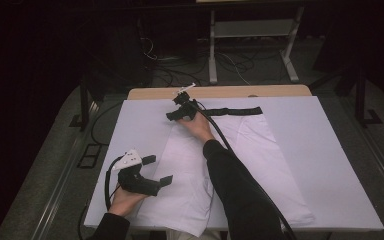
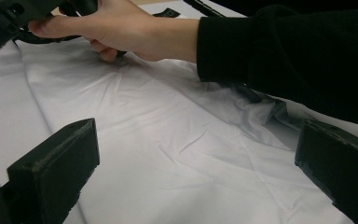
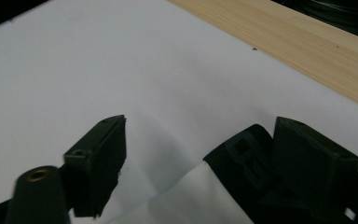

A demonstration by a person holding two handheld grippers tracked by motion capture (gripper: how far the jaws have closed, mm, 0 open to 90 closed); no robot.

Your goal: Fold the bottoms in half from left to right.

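White sheet [image 1: 330,165] over the table; the shorts [image 1: 240,165] run lengthwise away, black waistband [image 1: 232,111] corner between the right gripper [image 1: 179,114]'s part-open jaws; left gripper [image 1: 157,171] wide, empty

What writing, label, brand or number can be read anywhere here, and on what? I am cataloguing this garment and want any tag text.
None: no readable text anywhere.
White cloth garment: plain, no tag or print visible.
Black band at its far end: no lettering to be made out.
Black two-jaw grippers, left and right: no markings legible.
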